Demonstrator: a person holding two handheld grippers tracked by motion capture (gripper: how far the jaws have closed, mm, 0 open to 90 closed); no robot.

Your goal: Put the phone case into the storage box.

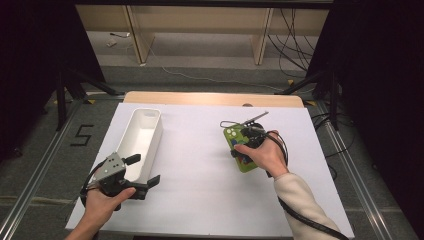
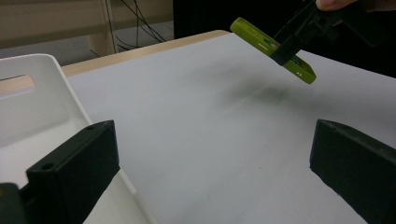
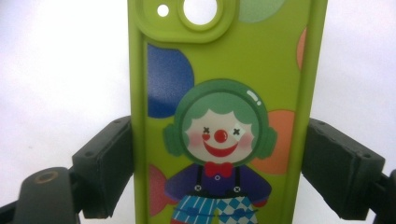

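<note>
A lime-green phone case (image 1: 232,135) with a clown picture hangs tilted above the white table sheet, right of the middle. My right gripper (image 1: 243,148) is shut on it. In the right gripper view the two black jaws press on the long sides of the phone case (image 3: 224,60), with the right gripper (image 3: 217,170) midway on it. From the left gripper view the phone case (image 2: 252,33) floats clear of its shadow. My left gripper (image 1: 143,170) stands open and empty at the near end of a long white bin (image 1: 156,142); one jaw reaches over the white bin (image 2: 42,93), and the left gripper (image 2: 212,175) spans bare sheet.
The white sheet (image 1: 200,175) covers a wooden table whose bare back edge (image 1: 210,98) shows. Black stands (image 1: 62,87) and loose cables (image 1: 295,35) lie on the floor beyond. A black cable (image 1: 305,220) trails from my right hand along the sleeve.
</note>
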